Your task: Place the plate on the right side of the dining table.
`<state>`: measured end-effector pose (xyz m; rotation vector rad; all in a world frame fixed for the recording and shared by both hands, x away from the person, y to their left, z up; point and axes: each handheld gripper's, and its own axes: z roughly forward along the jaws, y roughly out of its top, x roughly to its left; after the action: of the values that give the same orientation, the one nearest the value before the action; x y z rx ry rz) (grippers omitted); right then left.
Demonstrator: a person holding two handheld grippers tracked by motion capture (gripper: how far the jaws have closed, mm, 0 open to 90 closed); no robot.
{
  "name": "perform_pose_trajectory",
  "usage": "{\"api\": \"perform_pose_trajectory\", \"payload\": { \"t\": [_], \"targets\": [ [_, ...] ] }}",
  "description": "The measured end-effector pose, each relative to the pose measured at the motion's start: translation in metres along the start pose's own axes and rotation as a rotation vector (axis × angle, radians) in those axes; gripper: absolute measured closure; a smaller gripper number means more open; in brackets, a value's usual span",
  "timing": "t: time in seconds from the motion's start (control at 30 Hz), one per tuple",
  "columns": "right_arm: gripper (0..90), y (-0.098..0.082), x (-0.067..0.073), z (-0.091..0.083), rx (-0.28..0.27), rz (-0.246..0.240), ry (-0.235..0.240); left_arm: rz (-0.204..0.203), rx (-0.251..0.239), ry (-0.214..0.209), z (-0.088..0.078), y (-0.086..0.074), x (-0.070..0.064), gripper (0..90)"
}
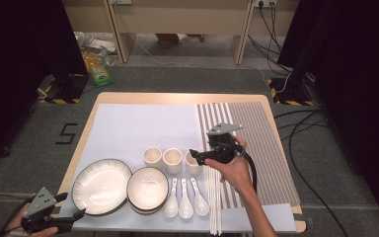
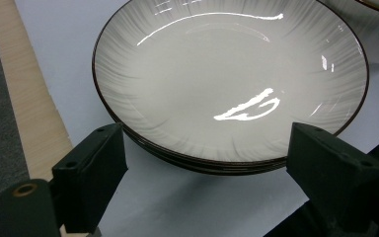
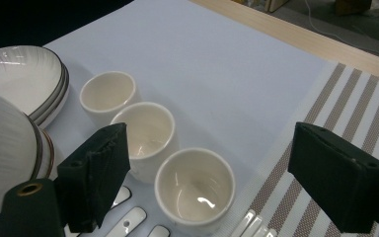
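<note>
Nearest cup (image 3: pixel 195 190): white, upright, rightmost of three in a row on the pale mat, beside the striped mat (image 1: pixel 256 148). Right tool (image 1: pixel 195 156): just above it, jaws spread wide, gripping nothing. Left tool (image 1: pixel 79 215): at the worktop's near left edge by the stacked plates (image 2: pixel 227 84), jaws released

White dark-rimmed plates (image 1: pixel 101 186), cream cups (image 1: pixel 172 160), brown-striped mat (image 1: pixel 261 143), black tongs (image 1: pixel 193 154)
</note>
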<state>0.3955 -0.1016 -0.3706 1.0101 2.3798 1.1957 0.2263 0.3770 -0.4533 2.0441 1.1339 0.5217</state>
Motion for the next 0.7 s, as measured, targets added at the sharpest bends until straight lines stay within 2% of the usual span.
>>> {"api": "perform_pose_trajectory", "payload": {
  "t": [0.1,0.2,0.23,0.43,0.7],
  "targets": [
    [16.0,0.005,0.001,0.002,0.004,-0.006,-0.005,0.013,-0.002,0.007,-0.001,0.003,0.002,14.9],
    [16.7,0.015,0.005,0.004,0.01,-0.024,-0.002,0.021,0.009,-0.004,0.001,0.006,0.003,15.0],
    [16.7,0.017,0.006,0.006,0.01,-0.027,-0.002,0.01,0.008,-0.007,0.001,0.005,0.002,14.9],
    [17.0,0.024,0.012,0.013,0.019,-0.041,0.005,0.015,0.023,-0.017,0.001,0.003,0.004,15.0],
    [18.2,0.032,0.024,0.03,0.043,-0.058,0.032,0.014,0.036,-0.021,0.001,0.001,0.004,14.2]
  ]
}}
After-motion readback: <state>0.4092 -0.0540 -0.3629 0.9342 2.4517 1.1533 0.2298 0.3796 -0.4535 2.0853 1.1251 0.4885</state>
